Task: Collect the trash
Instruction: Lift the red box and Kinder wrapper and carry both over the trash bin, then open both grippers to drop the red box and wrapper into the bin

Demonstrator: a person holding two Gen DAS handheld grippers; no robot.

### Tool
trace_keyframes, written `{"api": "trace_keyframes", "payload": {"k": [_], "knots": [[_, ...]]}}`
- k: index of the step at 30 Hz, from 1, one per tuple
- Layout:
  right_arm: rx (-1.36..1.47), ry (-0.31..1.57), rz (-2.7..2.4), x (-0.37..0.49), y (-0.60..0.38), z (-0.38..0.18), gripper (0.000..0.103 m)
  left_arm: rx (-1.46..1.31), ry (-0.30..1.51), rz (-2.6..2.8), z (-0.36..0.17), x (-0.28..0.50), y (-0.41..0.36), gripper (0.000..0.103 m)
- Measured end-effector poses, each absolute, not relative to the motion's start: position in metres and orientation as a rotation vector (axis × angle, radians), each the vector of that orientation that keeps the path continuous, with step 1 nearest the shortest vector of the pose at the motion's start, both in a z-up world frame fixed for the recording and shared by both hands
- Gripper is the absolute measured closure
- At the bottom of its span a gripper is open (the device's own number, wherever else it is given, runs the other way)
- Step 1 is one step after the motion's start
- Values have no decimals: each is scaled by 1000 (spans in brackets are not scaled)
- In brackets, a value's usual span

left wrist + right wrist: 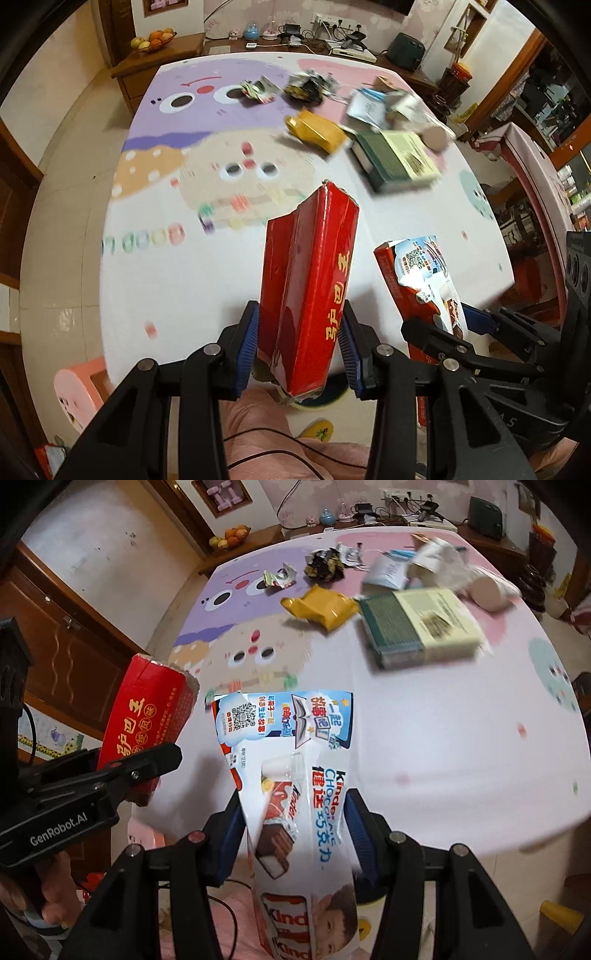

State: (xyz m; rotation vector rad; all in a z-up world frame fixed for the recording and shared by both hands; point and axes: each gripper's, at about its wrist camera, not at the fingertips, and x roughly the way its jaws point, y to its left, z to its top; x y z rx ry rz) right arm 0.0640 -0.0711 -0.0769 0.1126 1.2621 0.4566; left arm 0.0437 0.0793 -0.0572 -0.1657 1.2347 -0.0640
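My left gripper (301, 350) is shut on a crushed red carton (310, 280) with yellow lettering, held upright above the table's near edge. The right gripper (293, 830) is shut on a flattened white Kinder chocolate box (291, 775); that box (424, 280) shows to the right in the left wrist view. The red carton (147, 716) appears at the left of the right wrist view. More trash lies far across the table: a yellow wrapper (321, 607), a dark crumpled wrapper (325, 566), a small white and red wrapper (279, 579) and crumpled papers (424, 565).
The table (443, 757) has a pastel cartoon cloth. A green and cream book (417, 627) and a tipped paper cup (487, 590) lie at the far right. A pink stool (77, 387) stands at the lower left, and a person's hand (48, 893) holds the left tool.
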Motion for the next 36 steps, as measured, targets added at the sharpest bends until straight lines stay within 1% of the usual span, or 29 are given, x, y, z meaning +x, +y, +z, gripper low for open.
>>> {"api": "trace_keyframes", "payload": {"k": [5,11,16,20,23,31,36], "knots": [[152,1293,456,16,-111,-84,50,-168,1254,-67,-61,-9,45,64],[258,1383,397,-31,-153,-111,50,-130,1333,-109,-81,-56,10,64],[388,1470,306,-62,-181,-157,50,-109,1395,-164,-110,-78,-8,64],[475,1538,238,-78,-194,-206,50,-84,1464,-211,-158,-88,-23,64],[558,1584,180,-87,-201,-258,49,-73,1509,-227,-198,-91,-27,64],[785,1694,48,-106,-204,-400,47,-43,1614,-248,-337,-81,-32,63],[863,1730,3,-106,-199,-463,44,-23,1658,-241,-406,-65,-30,63]]}}
